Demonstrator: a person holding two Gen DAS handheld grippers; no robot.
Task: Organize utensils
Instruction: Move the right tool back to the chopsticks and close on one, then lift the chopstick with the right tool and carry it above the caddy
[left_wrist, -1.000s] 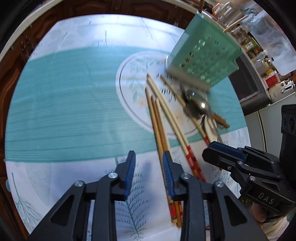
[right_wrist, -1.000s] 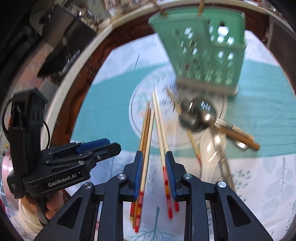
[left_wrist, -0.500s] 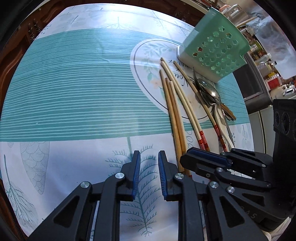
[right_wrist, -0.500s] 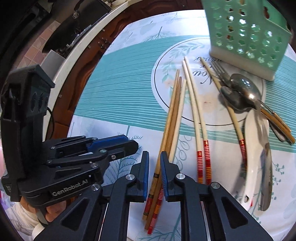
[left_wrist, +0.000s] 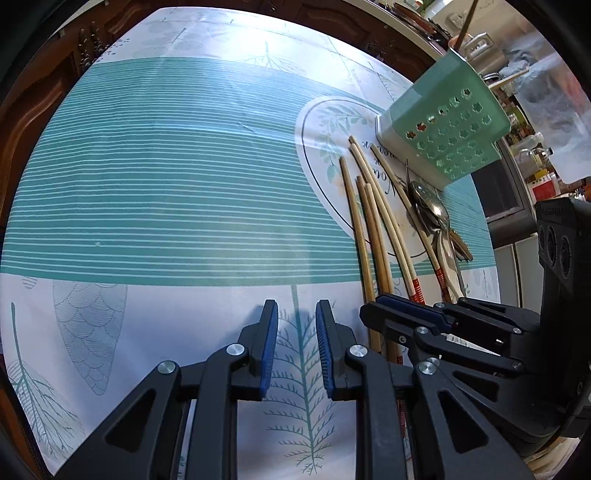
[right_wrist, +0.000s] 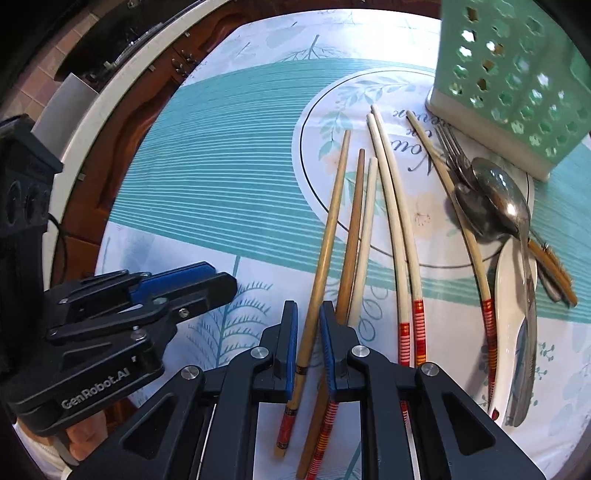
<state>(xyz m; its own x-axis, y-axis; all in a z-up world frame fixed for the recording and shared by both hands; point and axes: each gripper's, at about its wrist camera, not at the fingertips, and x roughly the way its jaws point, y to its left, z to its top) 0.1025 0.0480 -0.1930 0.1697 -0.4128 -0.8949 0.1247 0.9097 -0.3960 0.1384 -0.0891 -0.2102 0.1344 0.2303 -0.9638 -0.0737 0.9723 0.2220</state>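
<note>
Chopsticks (right_wrist: 391, 206) are lying fanned across the patterned tablecloth (left_wrist: 166, 192) as the right gripper (right_wrist: 307, 314) is straddling the leftmost chopstick (right_wrist: 325, 236), its blue pads a narrow gap apart with the stick between them; whether they are already pinching it cannot be told. The left gripper (left_wrist: 296, 314) is hanging just beside, jaws narrowly parted over bare cloth and holding nothing. The green holder (right_wrist: 517, 81) is standing toward the table's far right edge, with spoons (right_wrist: 495, 199) and a fork piled before it. A clean grasp probably means closing on this one stick alone, clear of its neighbours, then tipping it upright over the holder.
</note>
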